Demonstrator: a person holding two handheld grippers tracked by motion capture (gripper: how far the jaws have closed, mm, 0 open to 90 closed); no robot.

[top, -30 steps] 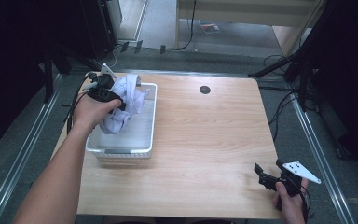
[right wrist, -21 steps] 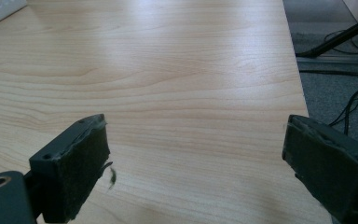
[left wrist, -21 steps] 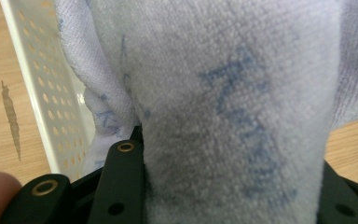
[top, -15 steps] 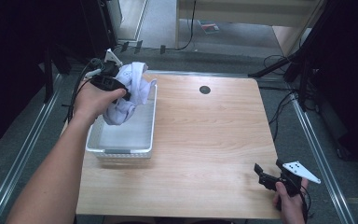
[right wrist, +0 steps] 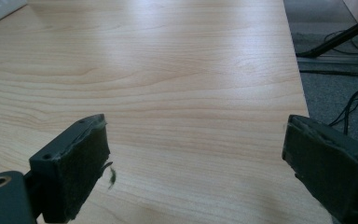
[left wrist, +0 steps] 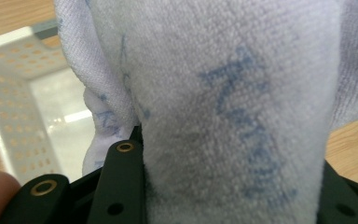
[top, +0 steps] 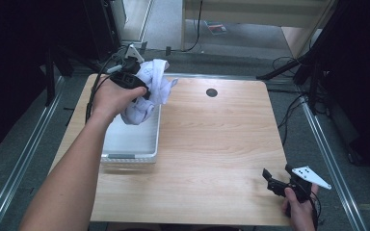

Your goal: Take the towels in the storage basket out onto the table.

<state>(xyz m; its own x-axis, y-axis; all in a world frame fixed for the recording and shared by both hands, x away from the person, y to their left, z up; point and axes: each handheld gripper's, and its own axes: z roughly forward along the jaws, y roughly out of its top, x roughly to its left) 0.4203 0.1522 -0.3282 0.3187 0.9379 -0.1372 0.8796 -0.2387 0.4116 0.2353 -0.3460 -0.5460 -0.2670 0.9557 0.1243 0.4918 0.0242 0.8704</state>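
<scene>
Left claw up with the cloth, right claw idle.

My left claw [top: 142,91] is clamped on the white cloth [top: 149,91], bunched and held in the air above the far end of the white basket [top: 130,144] at the table's [top: 212,144] left side; faint blue writing shows on the cloth. My right claw [top: 277,180] sits near the table's front right corner, jaws spread wide with nothing between them.

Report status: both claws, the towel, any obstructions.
Left claw shut on white towel, held above white basket. Right claw open, low over wooden table near front right corner. Nothing in the way.
</scene>
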